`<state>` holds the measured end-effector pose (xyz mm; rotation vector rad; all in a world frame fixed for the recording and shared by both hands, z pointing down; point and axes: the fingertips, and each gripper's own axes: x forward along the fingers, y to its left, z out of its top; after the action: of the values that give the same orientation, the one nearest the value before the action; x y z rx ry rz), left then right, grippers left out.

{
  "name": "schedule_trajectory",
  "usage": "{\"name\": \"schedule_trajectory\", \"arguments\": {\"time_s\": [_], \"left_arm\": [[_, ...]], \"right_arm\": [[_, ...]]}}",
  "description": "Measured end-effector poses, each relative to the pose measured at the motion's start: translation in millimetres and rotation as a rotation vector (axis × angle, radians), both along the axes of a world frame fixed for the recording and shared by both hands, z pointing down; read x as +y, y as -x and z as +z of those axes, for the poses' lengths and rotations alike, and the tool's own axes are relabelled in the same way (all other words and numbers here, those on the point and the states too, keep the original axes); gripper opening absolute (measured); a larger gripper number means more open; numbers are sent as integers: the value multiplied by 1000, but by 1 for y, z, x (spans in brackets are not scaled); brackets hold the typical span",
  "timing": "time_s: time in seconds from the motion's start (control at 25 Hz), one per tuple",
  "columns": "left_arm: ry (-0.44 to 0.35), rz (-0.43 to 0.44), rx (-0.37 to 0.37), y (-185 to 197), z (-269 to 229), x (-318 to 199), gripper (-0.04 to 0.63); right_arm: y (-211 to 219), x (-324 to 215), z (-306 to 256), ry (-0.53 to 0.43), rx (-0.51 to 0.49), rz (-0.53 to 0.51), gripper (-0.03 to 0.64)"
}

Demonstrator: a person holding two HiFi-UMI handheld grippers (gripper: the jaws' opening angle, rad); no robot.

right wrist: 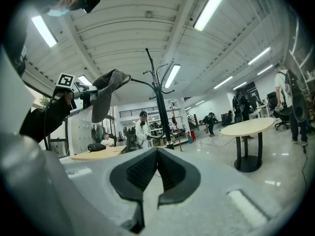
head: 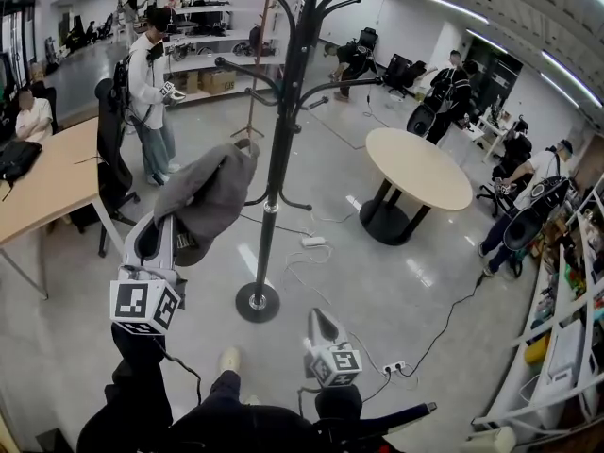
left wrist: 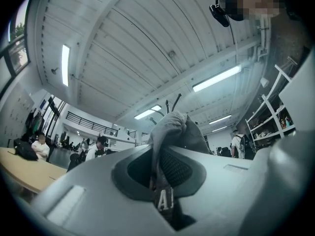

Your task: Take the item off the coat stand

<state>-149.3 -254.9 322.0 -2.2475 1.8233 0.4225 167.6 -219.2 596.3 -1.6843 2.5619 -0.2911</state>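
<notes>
A black coat stand (head: 281,149) rises from a round base on the floor ahead of me. A grey cap (head: 215,189) hangs at the tip of one of its left hooks. My left gripper (head: 177,219) is shut on the cap's lower edge. Whether the cap still rests on the hook, I cannot tell. In the left gripper view the cap (left wrist: 173,131) fills the space above the left gripper (left wrist: 160,164), and its strap is pinched between the pads. The right gripper view shows the cap (right wrist: 105,93) beside the stand (right wrist: 157,88). My right gripper (head: 318,317) (right wrist: 157,151) is low, shut and holding nothing.
A round beige table (head: 421,170) stands right of the stand. At the left are a wooden desk (head: 47,185) and a black office chair (head: 111,154). A power strip (head: 312,241) and cables lie on the floor. A person (head: 151,92) stands beyond; shelves (head: 566,333) line the right.
</notes>
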Motion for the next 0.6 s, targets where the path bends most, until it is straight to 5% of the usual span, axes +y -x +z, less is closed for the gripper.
{"name": "schedule_trajectory", "arguments": {"time_s": [0.6], "left_arm": [[98,4,-15,-29,64,33,26]], "right_arm": [[-9,25,-5,-18,5,-6,2]]}}
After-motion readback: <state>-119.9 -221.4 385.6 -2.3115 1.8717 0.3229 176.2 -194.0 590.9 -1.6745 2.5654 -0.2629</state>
